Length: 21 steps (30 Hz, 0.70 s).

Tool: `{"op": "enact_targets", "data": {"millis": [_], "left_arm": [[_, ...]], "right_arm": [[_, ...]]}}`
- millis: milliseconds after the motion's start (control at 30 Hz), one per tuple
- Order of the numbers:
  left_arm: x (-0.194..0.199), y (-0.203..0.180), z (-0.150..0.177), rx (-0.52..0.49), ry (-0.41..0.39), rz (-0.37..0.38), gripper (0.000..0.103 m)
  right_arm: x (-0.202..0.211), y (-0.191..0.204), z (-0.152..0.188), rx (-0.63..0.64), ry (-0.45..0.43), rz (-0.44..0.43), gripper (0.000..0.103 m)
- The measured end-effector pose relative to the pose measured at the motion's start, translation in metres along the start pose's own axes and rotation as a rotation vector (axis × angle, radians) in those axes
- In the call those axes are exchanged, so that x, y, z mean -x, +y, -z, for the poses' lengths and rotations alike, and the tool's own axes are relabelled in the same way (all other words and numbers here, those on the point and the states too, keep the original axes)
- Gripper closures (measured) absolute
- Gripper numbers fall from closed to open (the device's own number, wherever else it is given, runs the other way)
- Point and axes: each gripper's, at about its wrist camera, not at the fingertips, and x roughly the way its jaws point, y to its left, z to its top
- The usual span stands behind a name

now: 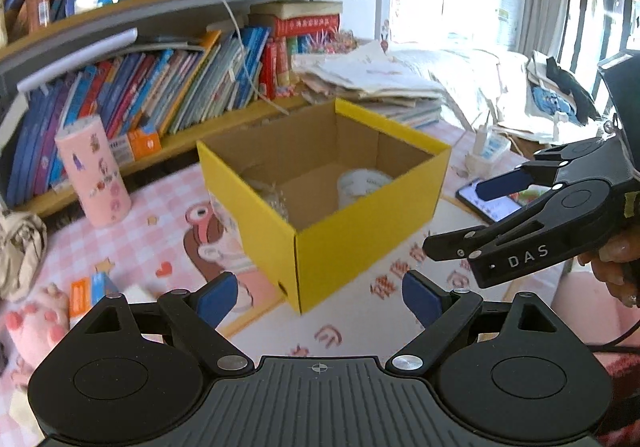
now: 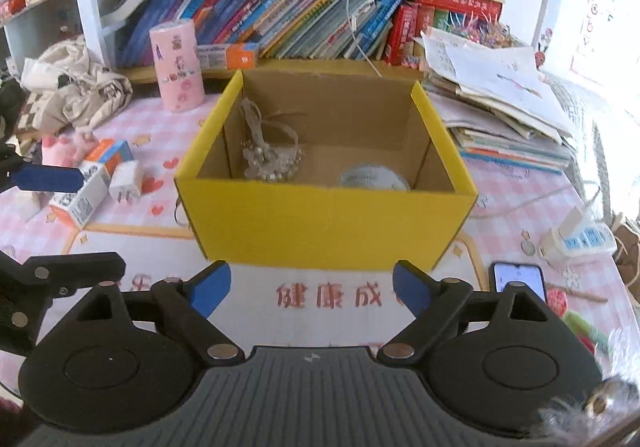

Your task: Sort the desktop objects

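A yellow cardboard box (image 2: 328, 223) stands open-topped on the pink checked mat, straight ahead of both grippers. Inside it lie a beaded, ribboned ornament (image 2: 272, 161) at the left and a white round object (image 2: 374, 177) at the right. My right gripper (image 2: 312, 287) hovers open just in front of the box's near wall, with nothing between its blue pads. My left gripper (image 1: 320, 299) is open and empty too, facing a corner of the box (image 1: 348, 243). In the left wrist view, the right gripper (image 1: 466, 215) shows at the right, held by a hand.
Left of the box lie an orange, white and blue carton (image 2: 90, 183), a white plug (image 2: 126, 181), a pink plush paw (image 2: 60, 147) and a pink cylinder (image 2: 178, 65). A phone (image 2: 518, 281) and a small white pack (image 2: 580, 235) lie at the right. Stacked papers (image 2: 500, 95) and bookshelves stand behind.
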Motion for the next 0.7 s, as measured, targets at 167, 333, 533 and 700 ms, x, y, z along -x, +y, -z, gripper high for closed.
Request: {"op": "enact_targets", "data": {"millis": [167,333,533,700], "left_arm": [[0.004,0.002,0.014,0.0,0.02,0.014,0.011],[0.007,0.002,0.023,0.001,0.036,0.022,0.011],[0.009,0.0,0.035,-0.019,0.075,0.041,0.011],[0.009,0.0,0.041,-0.035,0.092,0.055,0.011]], "right_arm": [[-0.002,0.011,0.016,-0.021,0.039,0.027,0.009],[-0.005,0.021,0.031,-0.05,0.082,0.038,0.006],[-0.004,0.03,0.043,-0.088,0.115,0.046,0.006],[-0.001,0.038,0.046,-0.083,0.118,0.05,0.005]]}}
